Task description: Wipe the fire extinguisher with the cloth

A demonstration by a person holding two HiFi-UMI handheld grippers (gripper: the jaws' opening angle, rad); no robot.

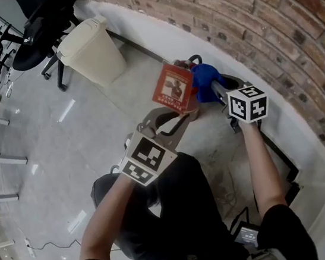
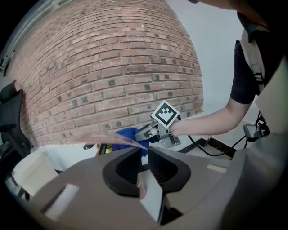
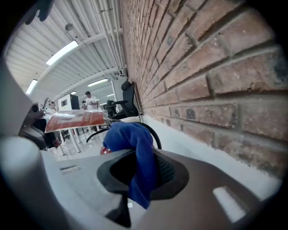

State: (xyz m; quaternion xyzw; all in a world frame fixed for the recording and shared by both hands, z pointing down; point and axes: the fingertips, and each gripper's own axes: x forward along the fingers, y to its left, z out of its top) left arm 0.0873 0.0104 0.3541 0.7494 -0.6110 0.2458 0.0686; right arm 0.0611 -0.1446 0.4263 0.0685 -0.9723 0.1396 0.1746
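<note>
Head view: a person crouches on the floor (image 1: 90,124) by a brick wall (image 1: 268,27). The left gripper (image 1: 183,113) reaches up to a red card (image 1: 173,89), and the right gripper (image 1: 212,88) carries a blue cloth (image 1: 203,77) just beside that card. The fire extinguisher (image 1: 193,59) stands below both, close against the white foot of the wall. Only a bit of its dark top shows, and the cloth rests over it. A cream bin (image 1: 92,49) stands well apart, further along the wall.

Left gripper view: the jaws stand narrow, pinched on the edge of the thin card, which is seen edge-on and blurred. Beyond it the cloth hangs from the right gripper.

Right gripper view: the jaws are closed on the cloth, which bunches above them and hangs in a fold below. A black hose (image 3: 155,134) arcs behind the cloth, with a small red patch of the fire extinguisher beside it. The card lies flat at the left.
</note>
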